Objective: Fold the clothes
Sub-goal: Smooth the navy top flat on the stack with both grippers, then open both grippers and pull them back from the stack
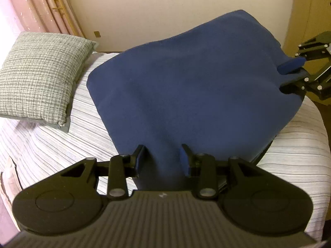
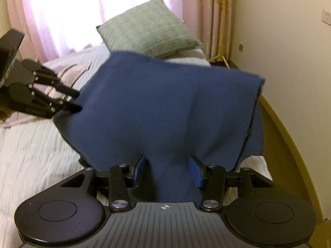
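Note:
A dark blue garment is held up over the striped bed, stretched between both grippers. In the left wrist view my left gripper is shut on a bunched edge of the cloth. At the right edge of that view my right gripper pinches the opposite side. The right wrist view shows the blue garment bunched between the pads of my right gripper. My left gripper grips the cloth's left corner there. The cloth hangs doubled, its lower layer drooping to the bed.
A grey woven pillow lies at the head of the bed, also the pillow beyond the cloth. Pink curtains cover the window behind it. A cream wall runs along the bed's far side, and a wooden door stands at the right.

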A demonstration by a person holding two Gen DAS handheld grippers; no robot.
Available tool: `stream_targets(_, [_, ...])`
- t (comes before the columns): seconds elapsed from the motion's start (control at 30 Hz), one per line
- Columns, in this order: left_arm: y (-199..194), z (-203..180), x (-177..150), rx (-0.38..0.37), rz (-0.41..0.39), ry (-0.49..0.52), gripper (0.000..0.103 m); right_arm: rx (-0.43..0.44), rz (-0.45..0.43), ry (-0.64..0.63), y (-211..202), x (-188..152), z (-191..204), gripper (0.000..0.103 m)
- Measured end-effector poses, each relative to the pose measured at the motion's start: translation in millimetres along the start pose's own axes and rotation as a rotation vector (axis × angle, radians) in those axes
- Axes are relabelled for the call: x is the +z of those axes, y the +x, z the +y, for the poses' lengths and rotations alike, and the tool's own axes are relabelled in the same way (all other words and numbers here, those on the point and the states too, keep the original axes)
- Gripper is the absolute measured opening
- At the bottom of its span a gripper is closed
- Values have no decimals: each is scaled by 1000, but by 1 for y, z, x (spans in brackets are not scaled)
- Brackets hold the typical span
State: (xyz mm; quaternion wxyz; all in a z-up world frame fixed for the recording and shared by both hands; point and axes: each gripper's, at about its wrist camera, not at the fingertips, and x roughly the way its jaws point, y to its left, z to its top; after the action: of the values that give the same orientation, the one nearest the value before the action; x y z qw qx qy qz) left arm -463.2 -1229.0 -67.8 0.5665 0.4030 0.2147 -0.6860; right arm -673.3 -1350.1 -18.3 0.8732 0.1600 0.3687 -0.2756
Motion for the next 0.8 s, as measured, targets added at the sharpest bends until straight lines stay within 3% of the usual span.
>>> stream_targets(0.3, [-16,10,19,39,3,-9,32,-41,-38,22,-26,8,-5,51])
stream_targets(0.33, [-20,9,17,40,2,-20,32,-48,-43,30,-33,6,-3,55])
stream_targets(0.37, [-24,9,14,44,0,-30,33,-60,-50,43,-40,3,-1,74])
stream_targets(0.4, [-29,7,11,50,-2,-46,36,-72,-61,60,-48,1,2,87])
stream_targets(0.47, [-40,8,5,69,-5,-99,44,-74,-66,96,-59,-8,8,87])
stream_targets(0.53, [-55,5,-9,96,-5,-180,64,-71,-45,137,-67,-21,15,87])
stream_targets(0.7, [-90,-24,-53,119,7,-357,99,-64,33,230,-74,-52,33,87])
stream_targets(0.8, [-102,-39,-78,117,34,-473,102,-50,68,277,-74,-63,41,87])
